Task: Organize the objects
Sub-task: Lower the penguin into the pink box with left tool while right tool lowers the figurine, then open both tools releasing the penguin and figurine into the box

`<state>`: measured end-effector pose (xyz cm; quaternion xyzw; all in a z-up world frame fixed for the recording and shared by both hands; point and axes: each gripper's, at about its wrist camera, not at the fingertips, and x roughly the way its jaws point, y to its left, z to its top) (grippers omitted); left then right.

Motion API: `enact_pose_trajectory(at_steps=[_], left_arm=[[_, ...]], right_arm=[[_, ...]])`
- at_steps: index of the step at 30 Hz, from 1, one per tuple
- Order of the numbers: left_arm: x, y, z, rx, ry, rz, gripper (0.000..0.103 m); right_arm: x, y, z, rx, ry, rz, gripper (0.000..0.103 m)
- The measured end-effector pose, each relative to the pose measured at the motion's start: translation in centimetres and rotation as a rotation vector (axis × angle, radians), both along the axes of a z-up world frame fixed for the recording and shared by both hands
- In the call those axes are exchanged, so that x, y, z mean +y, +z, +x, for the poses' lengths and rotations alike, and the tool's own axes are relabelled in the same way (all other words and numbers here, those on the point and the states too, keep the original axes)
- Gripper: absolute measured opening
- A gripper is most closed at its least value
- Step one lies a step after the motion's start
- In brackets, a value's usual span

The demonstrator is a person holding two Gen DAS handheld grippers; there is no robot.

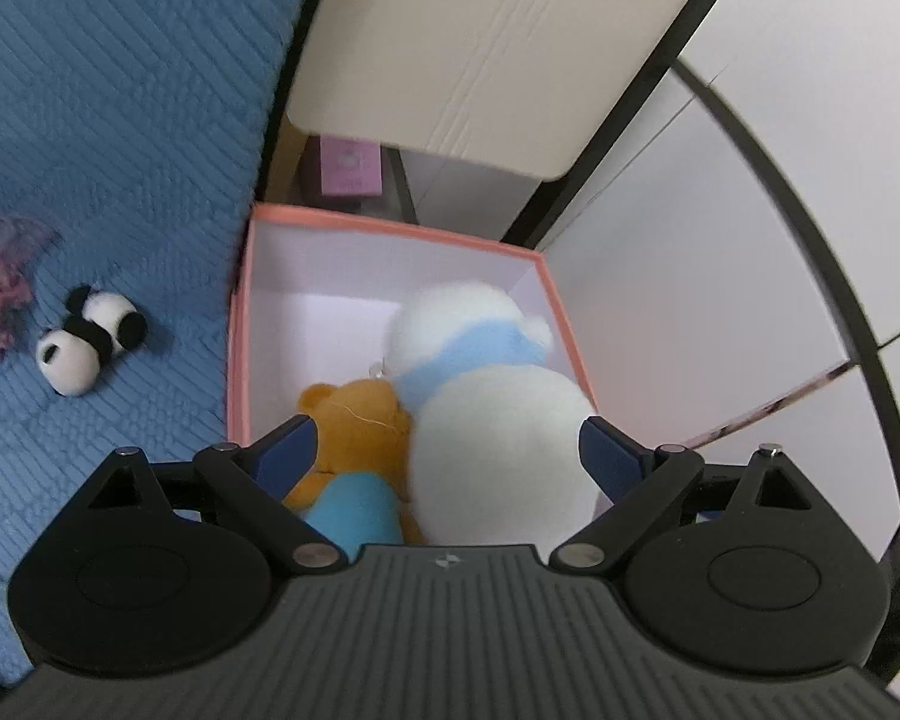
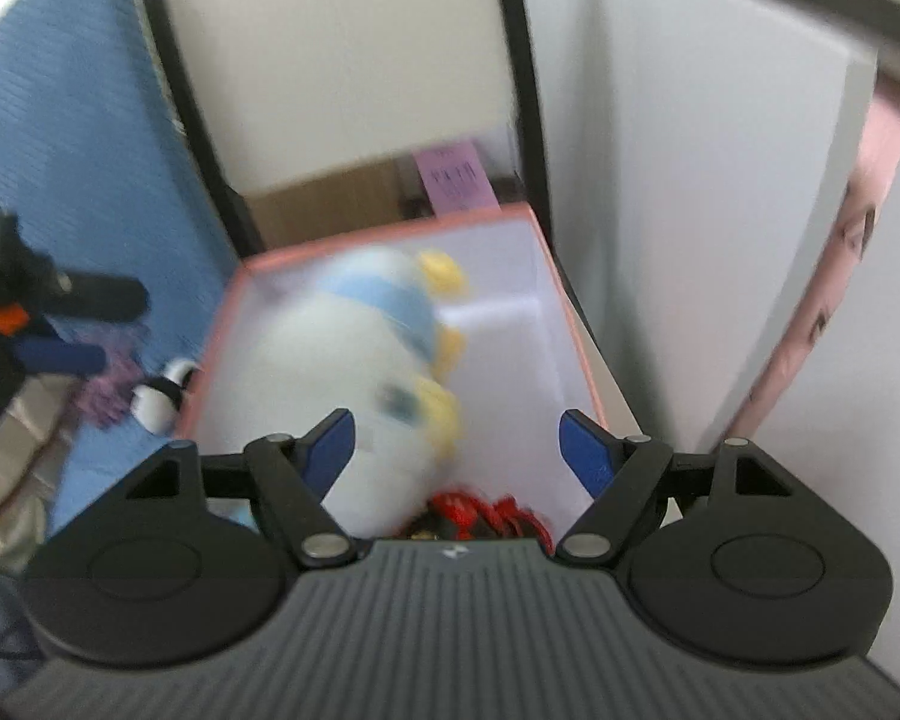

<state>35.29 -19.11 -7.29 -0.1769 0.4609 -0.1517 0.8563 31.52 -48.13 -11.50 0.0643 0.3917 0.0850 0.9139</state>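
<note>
Both the left claw (image 1: 447, 447) and right claw (image 2: 456, 441) gape wide, empty. The pink-rimmed white cardboard box (image 1: 390, 229) holds 3 toys; the small black-and-white plush panda (image 1: 90, 339) remains on the blue quilted bed (image 1: 120, 120).

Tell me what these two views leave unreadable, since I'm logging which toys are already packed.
- Red item in the pink box, right wrist view: cut off by the right gripper body, and blurred; identity unclear.
- White plush, right wrist view: motion blur smears its face.
- Orange bear, left wrist view: lower body hidden behind the left gripper.
- Purple fluffy item on the blue blanket: cut by the left edge.
</note>
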Motion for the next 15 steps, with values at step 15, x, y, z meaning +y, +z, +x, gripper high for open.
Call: enact_pose_trajectory(at_steps=[15], left_arm=[[6.3,5.8,-9.9,-0.192,0.031,-0.016,0.096]], right_arm=[[7.2,6.1,-5.6,-0.112,0.111,0.083,0.077]])
